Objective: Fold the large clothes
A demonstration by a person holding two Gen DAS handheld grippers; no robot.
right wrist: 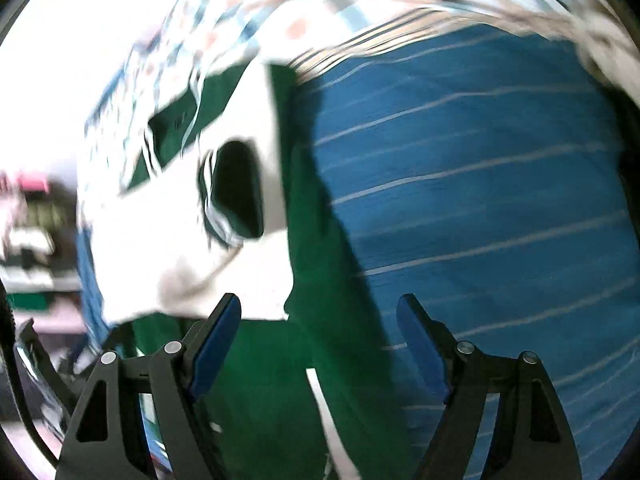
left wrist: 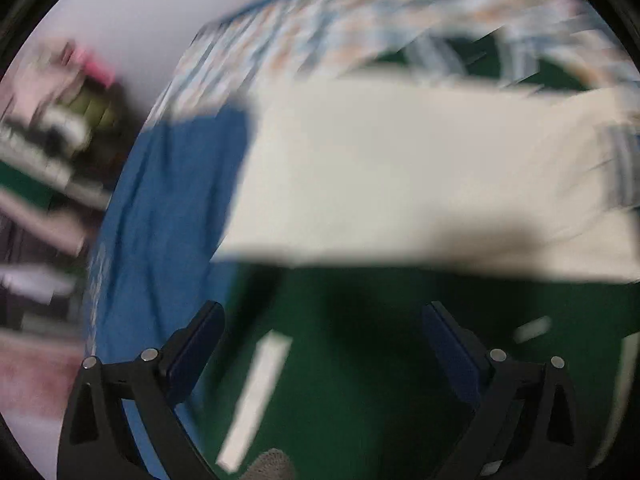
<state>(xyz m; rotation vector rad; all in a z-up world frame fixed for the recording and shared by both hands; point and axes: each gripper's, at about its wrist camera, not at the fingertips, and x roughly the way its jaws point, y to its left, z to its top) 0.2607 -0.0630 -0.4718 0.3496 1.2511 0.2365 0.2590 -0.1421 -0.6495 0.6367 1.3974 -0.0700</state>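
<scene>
A large green-and-white garment lies on a bed. In the left wrist view its white panel (left wrist: 420,184) lies across the middle and its green part (left wrist: 360,360) with a white stripe lies below, nearest me. My left gripper (left wrist: 324,316) is open and empty above the green part. In the right wrist view the green part (right wrist: 280,380) runs up the middle and the white part (right wrist: 160,240), with the dark neck opening, lies to the left. My right gripper (right wrist: 320,312) is open and empty over the green cloth. Both views are motion-blurred.
A blue bedsheet (left wrist: 160,240) lies under the garment, with thin white stripes in the right wrist view (right wrist: 500,220). A checked blanket (left wrist: 360,20) lies bunched at the far side. Cluttered shelves (left wrist: 52,140) stand at the left, by a white wall.
</scene>
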